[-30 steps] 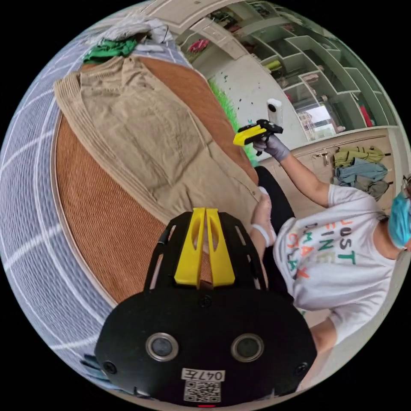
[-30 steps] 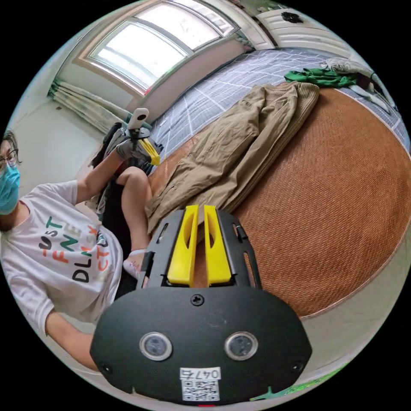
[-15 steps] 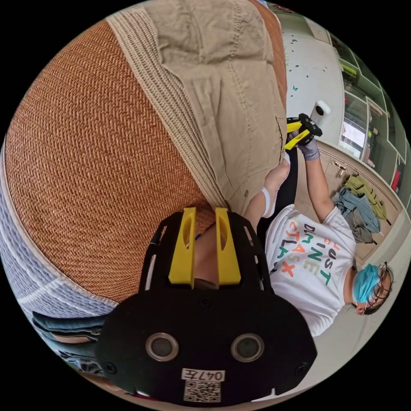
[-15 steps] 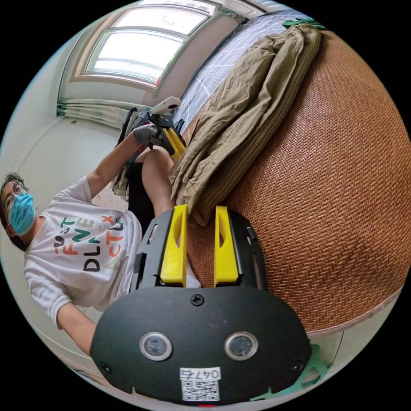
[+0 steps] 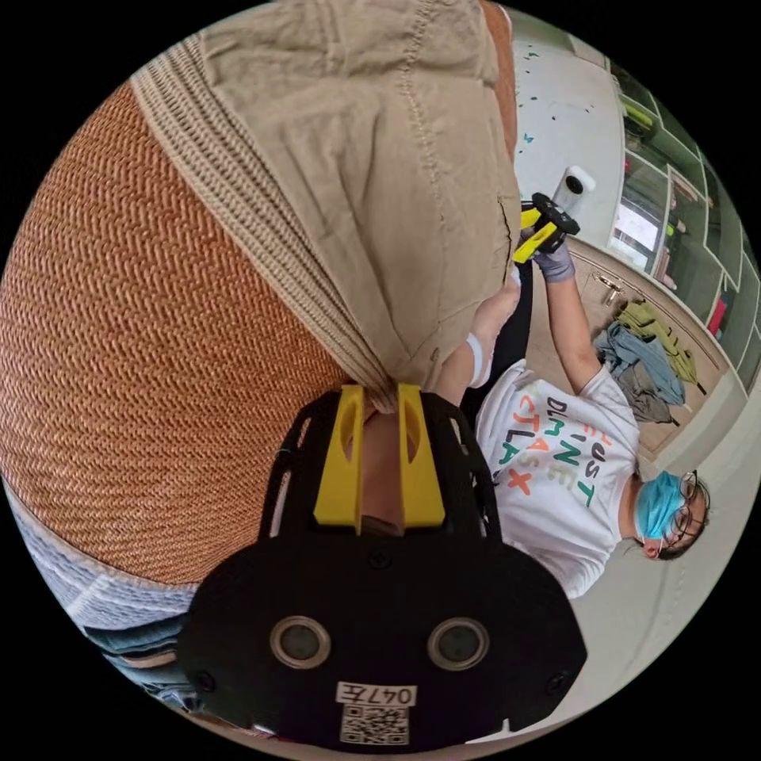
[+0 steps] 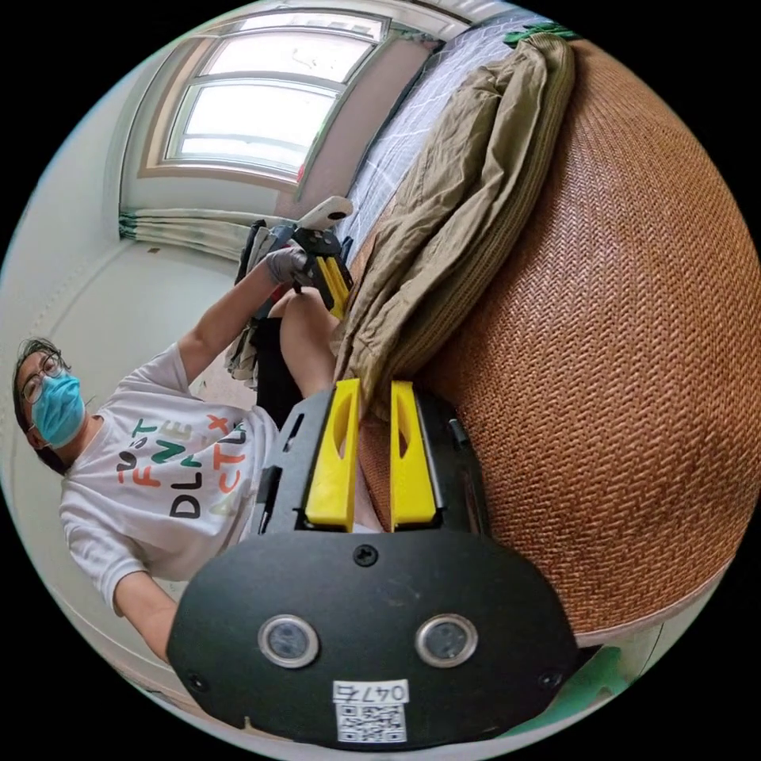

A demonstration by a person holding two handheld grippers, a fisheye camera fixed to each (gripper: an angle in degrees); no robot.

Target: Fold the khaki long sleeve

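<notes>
The khaki long sleeve (image 5: 357, 182), soft creased cotton with a ribbed knit hem, lies on the coarse herringbone-woven brown mat (image 5: 151, 357) (upper centre of both views). The left gripper (image 5: 379, 392) and right gripper (image 6: 371, 387) each have their yellow jaws parted around a garment corner.

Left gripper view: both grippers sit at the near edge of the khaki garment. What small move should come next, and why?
Probably close both on the hem. The left gripper and right gripper each straddle a corner of the khaki ribbed-hem long sleeve garment, jaws parted, cloth lying flat on the brown woven mat.
</notes>
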